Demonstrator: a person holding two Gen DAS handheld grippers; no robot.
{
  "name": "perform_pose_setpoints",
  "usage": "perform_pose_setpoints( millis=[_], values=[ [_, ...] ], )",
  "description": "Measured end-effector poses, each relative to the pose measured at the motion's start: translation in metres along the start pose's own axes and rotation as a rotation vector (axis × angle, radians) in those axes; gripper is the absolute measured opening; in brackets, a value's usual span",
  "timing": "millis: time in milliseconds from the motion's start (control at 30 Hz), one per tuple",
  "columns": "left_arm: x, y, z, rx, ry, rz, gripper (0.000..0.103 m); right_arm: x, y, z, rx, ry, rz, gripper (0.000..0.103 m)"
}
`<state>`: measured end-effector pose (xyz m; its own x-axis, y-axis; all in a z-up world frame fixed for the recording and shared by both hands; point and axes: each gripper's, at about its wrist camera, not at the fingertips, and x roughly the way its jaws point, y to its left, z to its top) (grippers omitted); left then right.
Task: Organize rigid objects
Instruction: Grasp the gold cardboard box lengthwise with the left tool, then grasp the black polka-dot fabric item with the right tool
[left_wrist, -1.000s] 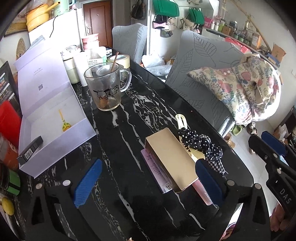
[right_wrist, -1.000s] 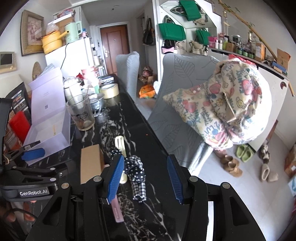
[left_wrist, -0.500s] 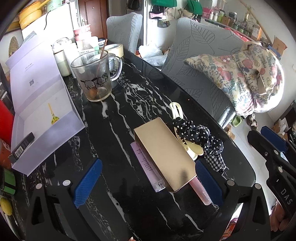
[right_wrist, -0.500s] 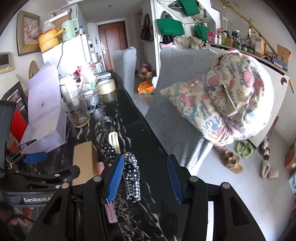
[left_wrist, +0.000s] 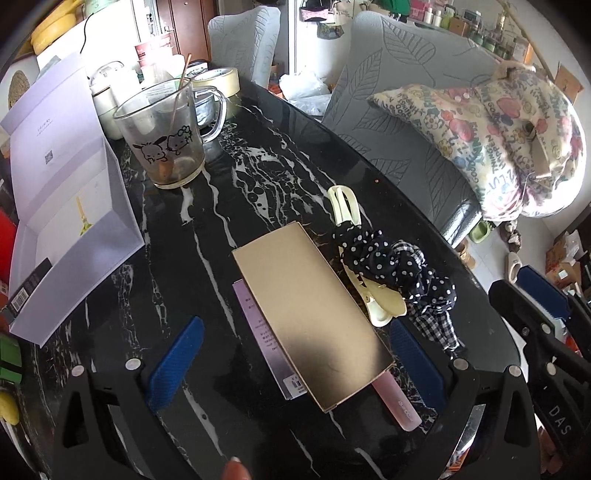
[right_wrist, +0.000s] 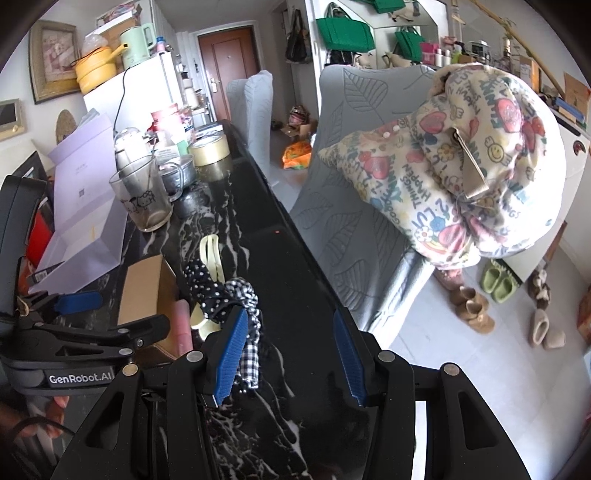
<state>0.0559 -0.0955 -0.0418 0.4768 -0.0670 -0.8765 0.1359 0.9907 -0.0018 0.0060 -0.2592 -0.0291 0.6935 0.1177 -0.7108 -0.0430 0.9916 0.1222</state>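
A tan cardboard box (left_wrist: 310, 310) lies on the black marble table (left_wrist: 258, 177), over a purple carton (left_wrist: 266, 339) and a pink tube (left_wrist: 397, 406). A cream hair clip (left_wrist: 347, 210) and a polka-dot scrunchie (left_wrist: 391, 266) lie right of it. My left gripper (left_wrist: 295, 362) is open, its jaws either side of the box's near end. My right gripper (right_wrist: 291, 350) is open and empty over the table's right edge, beside the scrunchie (right_wrist: 221, 295). The box also shows in the right wrist view (right_wrist: 142, 288).
An open white gift box (left_wrist: 70, 206) with a black item stands at the left. A glass mug (left_wrist: 166, 140), a tape roll (left_wrist: 218, 79) and cups stand at the far end. A grey chair (right_wrist: 369, 206) with a patterned pillow (right_wrist: 480, 177) is at the right.
My left gripper has moved forward, so the tan box now lies between its open jaws. My right gripper has moved slightly forward along the table edge.
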Motion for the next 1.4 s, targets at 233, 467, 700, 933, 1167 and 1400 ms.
perform_pose_setpoints(
  millis=[233, 467, 700, 933, 1167, 1400],
  values=[
    [0.018, 0.000, -0.001, -0.010, 0.065, -0.046, 0.103, 0.008, -0.001, 0.000, -0.004, 0.014, 0.054, 0.048],
    [0.015, 0.003, -0.002, -0.016, 0.043, -0.098, 0.094, 0.017, 0.005, 0.003, -0.036, 0.015, 0.113, 0.048],
    [0.004, 0.006, -0.002, 0.011, -0.006, -0.111, 0.061, 0.026, 0.014, 0.010, -0.057, 0.015, 0.152, 0.048],
    [-0.009, 0.012, -0.002, 0.045, -0.044, -0.093, 0.045, 0.034, 0.023, 0.014, -0.072, 0.022, 0.206, 0.048],
    [-0.002, 0.017, 0.001, 0.049, -0.011, -0.122, 0.045, 0.043, 0.036, 0.015, -0.114, 0.033, 0.248, 0.048],
    [0.006, 0.012, 0.013, 0.098, 0.004, -0.109, 0.045, 0.050, 0.033, 0.014, -0.120, 0.056, 0.273, 0.044]
  ],
)
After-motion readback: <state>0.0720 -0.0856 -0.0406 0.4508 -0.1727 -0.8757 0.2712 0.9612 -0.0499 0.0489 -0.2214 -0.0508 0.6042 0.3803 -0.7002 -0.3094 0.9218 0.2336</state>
